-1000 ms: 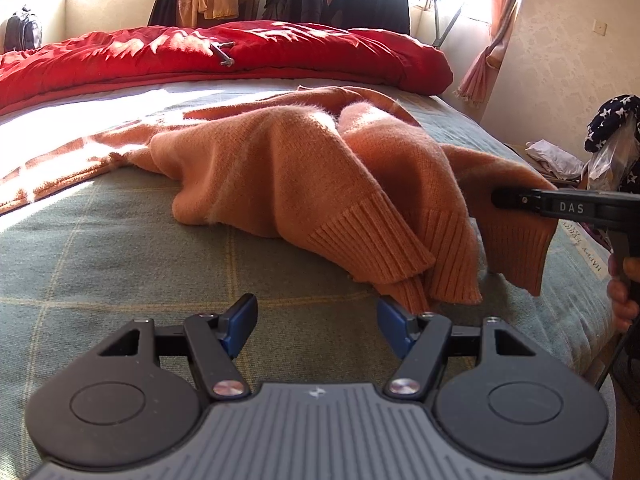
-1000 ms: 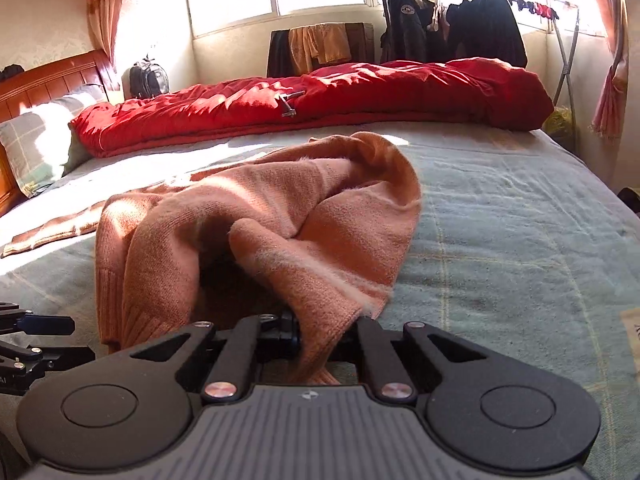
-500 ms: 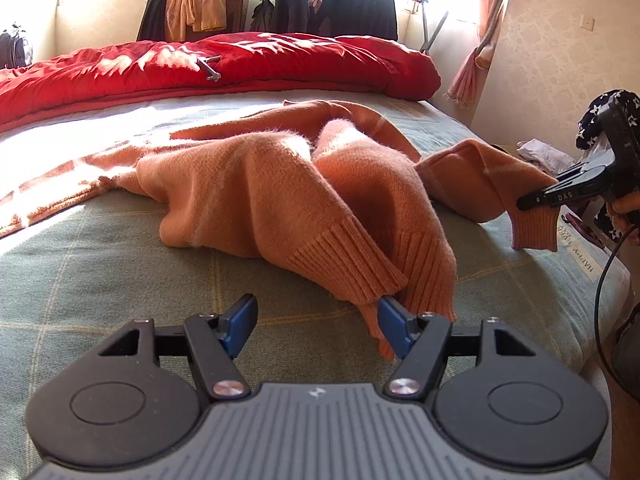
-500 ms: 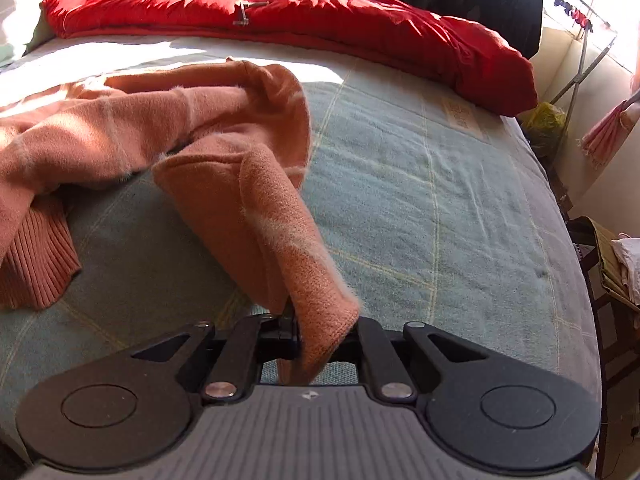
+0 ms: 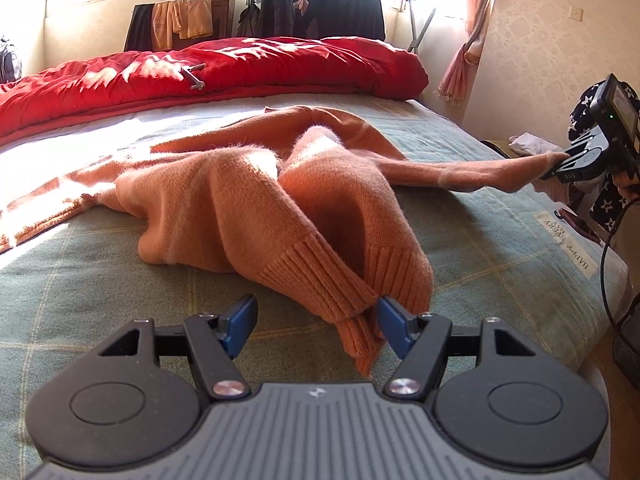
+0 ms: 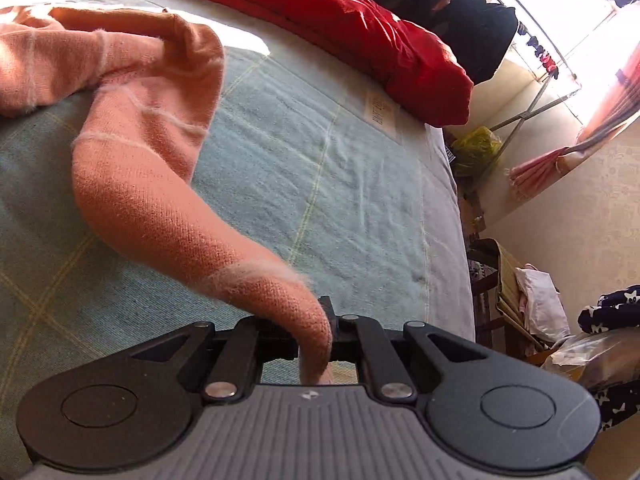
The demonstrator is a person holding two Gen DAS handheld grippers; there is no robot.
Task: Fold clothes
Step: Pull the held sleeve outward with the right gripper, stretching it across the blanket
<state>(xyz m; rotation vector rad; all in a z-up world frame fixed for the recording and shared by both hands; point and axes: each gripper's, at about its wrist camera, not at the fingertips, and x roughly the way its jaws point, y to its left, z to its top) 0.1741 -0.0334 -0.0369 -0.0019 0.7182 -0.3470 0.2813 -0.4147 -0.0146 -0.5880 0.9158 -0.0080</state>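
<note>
- Since a second ago the right gripper (image 6: 314, 344) has carried its sleeve (image 6: 168, 216) out past the bed's right edge, pulling it into a taut strip.
- The orange sweater (image 5: 240, 200) lies crumpled mid-bed, ribbed hem (image 5: 336, 292) towards the near edge.
- Right jaws are clamped narrow on the sleeve's end.
- The left gripper (image 5: 316, 328) hangs wide, gripping nothing; the hem's tip lies between its blue pads (image 5: 240, 320).
- A red quilt (image 5: 200, 68) lines the bed's (image 5: 100, 272) far edge.
</note>
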